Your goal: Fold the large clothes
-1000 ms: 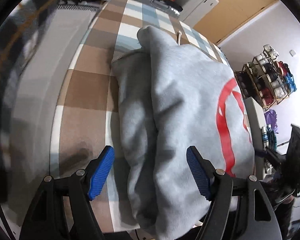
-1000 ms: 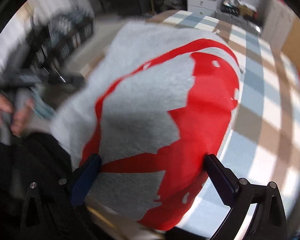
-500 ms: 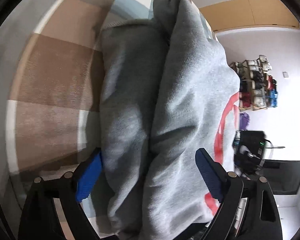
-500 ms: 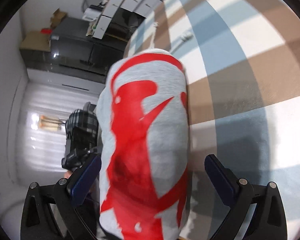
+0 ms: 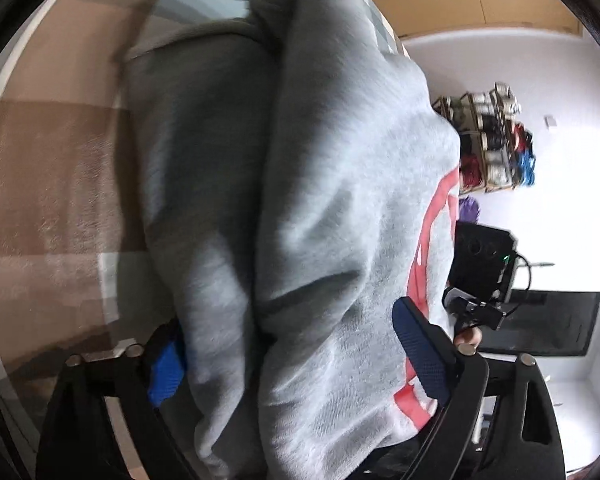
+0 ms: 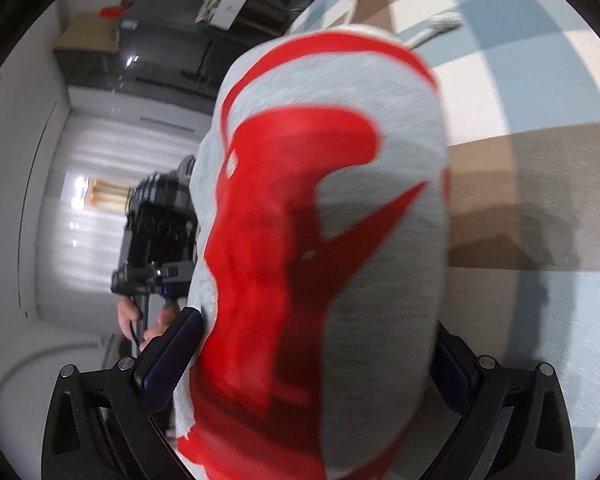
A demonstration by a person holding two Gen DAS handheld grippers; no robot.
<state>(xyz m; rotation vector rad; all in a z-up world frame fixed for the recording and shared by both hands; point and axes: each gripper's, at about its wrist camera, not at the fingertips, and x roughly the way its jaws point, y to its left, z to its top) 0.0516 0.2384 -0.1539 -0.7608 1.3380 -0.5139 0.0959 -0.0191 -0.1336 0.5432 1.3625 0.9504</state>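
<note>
Checked blanket [image 5: 52, 184] under a folded grey sweatshirt [image 5: 300, 208].
Left gripper [image 5: 292, 364] is closing its 2 blue pads around the thick folded bundle; right gripper [image 6: 304, 364] has the sweatshirt's red-printed side bulging between its pads, which touch the cloth, though grip firmness is unclear.

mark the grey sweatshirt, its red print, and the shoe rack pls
grey sweatshirt [image 5: 324, 208]: left wrist view, on the thick folded layer at centre.
red print [image 6: 272, 240]: right wrist view, on the wide red patch mid-garment.
shoe rack [image 5: 492, 140]: left wrist view, on the middle shelves by the white wall.
</note>
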